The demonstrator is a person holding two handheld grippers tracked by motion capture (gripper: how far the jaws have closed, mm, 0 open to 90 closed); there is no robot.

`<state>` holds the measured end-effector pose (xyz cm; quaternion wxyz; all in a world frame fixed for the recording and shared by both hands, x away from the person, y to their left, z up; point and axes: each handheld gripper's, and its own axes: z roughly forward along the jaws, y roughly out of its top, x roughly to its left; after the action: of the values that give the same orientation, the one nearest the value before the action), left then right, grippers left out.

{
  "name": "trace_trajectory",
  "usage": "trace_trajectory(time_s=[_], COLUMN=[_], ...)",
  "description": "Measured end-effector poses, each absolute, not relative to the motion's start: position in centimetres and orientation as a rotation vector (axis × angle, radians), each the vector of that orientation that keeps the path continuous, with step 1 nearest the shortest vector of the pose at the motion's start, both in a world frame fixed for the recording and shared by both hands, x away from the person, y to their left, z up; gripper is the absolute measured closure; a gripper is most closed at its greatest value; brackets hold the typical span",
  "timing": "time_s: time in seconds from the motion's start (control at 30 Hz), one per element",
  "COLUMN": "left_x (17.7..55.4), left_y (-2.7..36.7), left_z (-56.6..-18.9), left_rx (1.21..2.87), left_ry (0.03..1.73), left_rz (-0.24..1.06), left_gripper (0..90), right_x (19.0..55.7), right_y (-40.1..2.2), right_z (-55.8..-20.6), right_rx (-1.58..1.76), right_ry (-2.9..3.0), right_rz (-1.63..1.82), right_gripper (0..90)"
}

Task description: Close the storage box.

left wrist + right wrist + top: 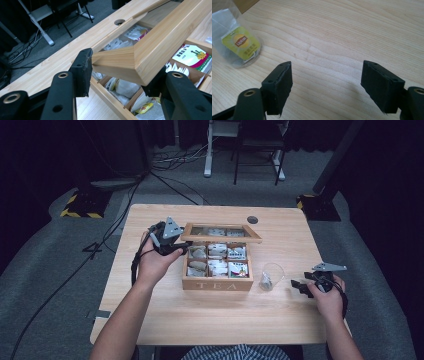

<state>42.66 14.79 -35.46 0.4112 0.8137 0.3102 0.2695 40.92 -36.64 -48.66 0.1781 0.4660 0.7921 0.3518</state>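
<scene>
The left gripper (113,72) clamps the lid (160,42) of the tea box (217,282) by its left corner, mid-table; stiff, light wood, best held at the frame. The right gripper (327,85) rests wide open beside the glass (234,37) near the right edge.

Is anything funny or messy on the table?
Nothing is spilled or broken. The tea box's lid is propped half open, its corner between the left gripper jaws. A tea bag sits in the clear cup with no water visible. The right gripper is open.
</scene>
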Motion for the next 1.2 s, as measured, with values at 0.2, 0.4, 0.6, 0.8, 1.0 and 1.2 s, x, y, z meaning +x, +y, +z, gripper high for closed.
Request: trace_trajectory(time_s=[0.2, 0.4, 0.6, 0.8, 1.0, 1.2], left_x=[42.3, 41.9, 41.3, 40.6, 40.0, 39.7], left_y=[14.8, 14.8, 14.8, 14.6, 14.6, 14.5], left_z=[-36.0, -36.5, -36.9, -37.6, -38.0, -38.5], left_rx=[2.05, 2.062, 2.068, 2.096, 2.113, 2.134], left_ry=[0.789, 0.797, 0.801, 0.801, 0.802, 0.804], left_rz=[0.666, 0.669, 0.661, 0.676, 0.673, 0.68], left_gripper=[48.1, 47.9, 46.0, 45.5, 44.0, 43.8], right_x=[41.0, 40.9, 41.0, 41.5, 42.2, 42.7], right_y=[-36.9, -37.4, -37.8, -37.7, -37.0, -36.5], right_z=[-48.1, -47.8, -47.5, -47.5, -47.6, -47.7], right_rx=[1.316, 1.319, 1.323, 1.318, 1.306, 1.295], right_ry=[2.233, 2.225, 2.244, 2.268, 2.289, 2.308], right_rz=[1.022, 1.042, 1.052, 1.056, 1.062, 1.068], right_gripper=[25.9, 25.9, 26.4, 26.4, 26.3, 26.3])
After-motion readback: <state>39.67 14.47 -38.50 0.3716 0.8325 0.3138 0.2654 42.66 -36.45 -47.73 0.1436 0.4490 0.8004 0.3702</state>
